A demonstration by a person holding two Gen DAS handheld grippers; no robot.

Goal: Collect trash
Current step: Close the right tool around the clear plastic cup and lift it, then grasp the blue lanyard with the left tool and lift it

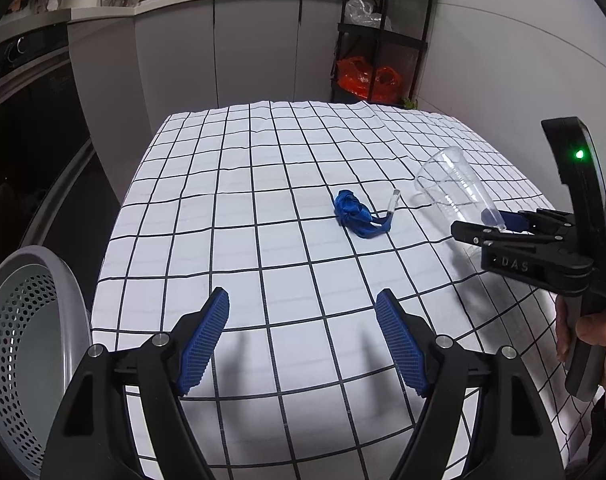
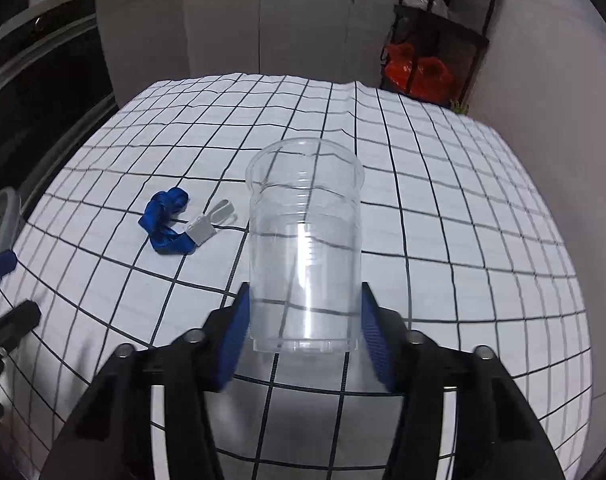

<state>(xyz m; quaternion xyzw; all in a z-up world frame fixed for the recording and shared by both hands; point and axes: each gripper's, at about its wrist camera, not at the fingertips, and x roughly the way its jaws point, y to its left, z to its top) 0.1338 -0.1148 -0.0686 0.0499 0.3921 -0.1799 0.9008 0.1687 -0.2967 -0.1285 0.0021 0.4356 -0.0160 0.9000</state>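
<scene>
One clear cup (image 2: 305, 248) is being held near its base between the blue pads (image 2: 235, 332) of the right gripper (image 2: 305, 332), tilted with its mouth pointing away over the checked tablecloth (image 2: 463, 240). Just left of it, a blue lanyard (image 2: 165, 220) with a grey clip (image 2: 211, 224) is lying on the cloth. Nothing is being gripped by the left gripper (image 1: 303, 340), its jaws being kept wide above the cloth, beside a perforated grey basket (image 1: 27, 360).
</scene>
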